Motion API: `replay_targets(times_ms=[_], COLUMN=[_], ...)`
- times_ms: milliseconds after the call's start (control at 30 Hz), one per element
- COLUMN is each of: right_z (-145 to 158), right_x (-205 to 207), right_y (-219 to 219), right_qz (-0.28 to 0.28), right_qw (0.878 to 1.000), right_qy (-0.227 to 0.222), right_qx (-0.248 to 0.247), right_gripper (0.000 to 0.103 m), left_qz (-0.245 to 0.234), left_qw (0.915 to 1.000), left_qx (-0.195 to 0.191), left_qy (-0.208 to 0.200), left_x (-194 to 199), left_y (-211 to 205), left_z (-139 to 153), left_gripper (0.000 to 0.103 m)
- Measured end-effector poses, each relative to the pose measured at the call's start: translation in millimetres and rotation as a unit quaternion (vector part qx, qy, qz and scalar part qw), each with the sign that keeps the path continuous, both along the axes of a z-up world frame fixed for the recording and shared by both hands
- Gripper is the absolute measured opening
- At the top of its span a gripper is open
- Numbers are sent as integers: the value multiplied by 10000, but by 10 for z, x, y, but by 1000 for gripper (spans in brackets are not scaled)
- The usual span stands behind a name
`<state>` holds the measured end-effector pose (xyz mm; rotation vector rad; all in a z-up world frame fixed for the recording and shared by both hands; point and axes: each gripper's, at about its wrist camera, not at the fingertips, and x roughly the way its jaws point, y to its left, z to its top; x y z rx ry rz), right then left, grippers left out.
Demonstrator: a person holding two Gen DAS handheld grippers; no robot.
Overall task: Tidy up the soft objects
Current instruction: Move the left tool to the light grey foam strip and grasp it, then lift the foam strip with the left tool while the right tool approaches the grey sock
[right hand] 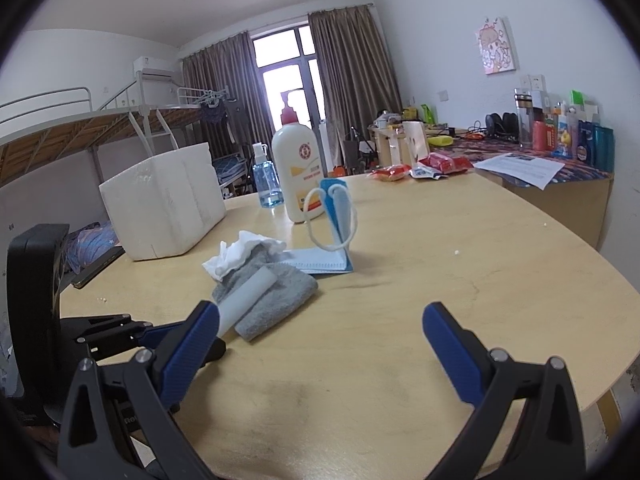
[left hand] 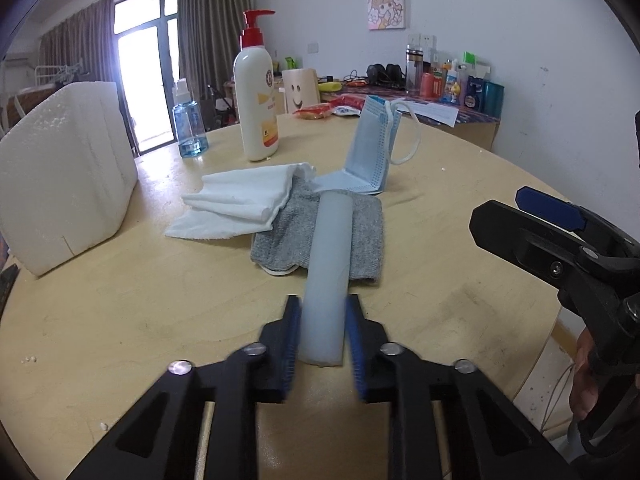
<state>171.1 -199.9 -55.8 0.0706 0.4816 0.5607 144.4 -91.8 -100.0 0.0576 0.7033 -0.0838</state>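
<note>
Left gripper (left hand: 322, 334) clamped, blue ribbed pads touching both sides of a smooth, pale translucent roll (left hand: 329, 264) lying across a nubbly grey cloth (left hand: 366, 232). Beside it, a crumpled white cloth (left hand: 240, 200) and a pleated blue face mask (left hand: 370, 140), half propped upright. Right gripper (right hand: 320, 328) spread wide, empty. Round, light wooden table (left hand: 120, 312); grainy white foam box (left hand: 60, 176); glossy lotion bottle (left hand: 256, 96). Roll's near end blurred.
</note>
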Motion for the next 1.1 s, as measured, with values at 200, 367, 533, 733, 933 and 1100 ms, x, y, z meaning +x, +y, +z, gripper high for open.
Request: replay_targets(times_ms=[200,367,533,733,933,1100], right_z=[10,47,66,77,32,29], right_x=[12,7,20,52,133,144], right_y=[15,80,161,288,430,532], right_qz=[17,77,154,242,365,469], right_qw=[10000,10000,9998,9995,9988,9980], right_qy=[12,-30,-48,-15,214,278], right_qx=[-16,-53,-99,-180,-246,-316], right_gripper=[103,103,103,103,103,103], left_qz=[-16,-21,27,163,392,585], left_qw=[10000,9993,9985,9972,9956,9941], left_qx=[-1,93,21,-2,-24,-72], left_qy=[-85,-361,-555,-736,-849,-907], left_x=[-26,-116,-194,-303,-393,-446], left_y=[16,50,175,304,475,601], left_z=[24,98,204,307,354,376], left_gripper=[18,18,18,18,18,18])
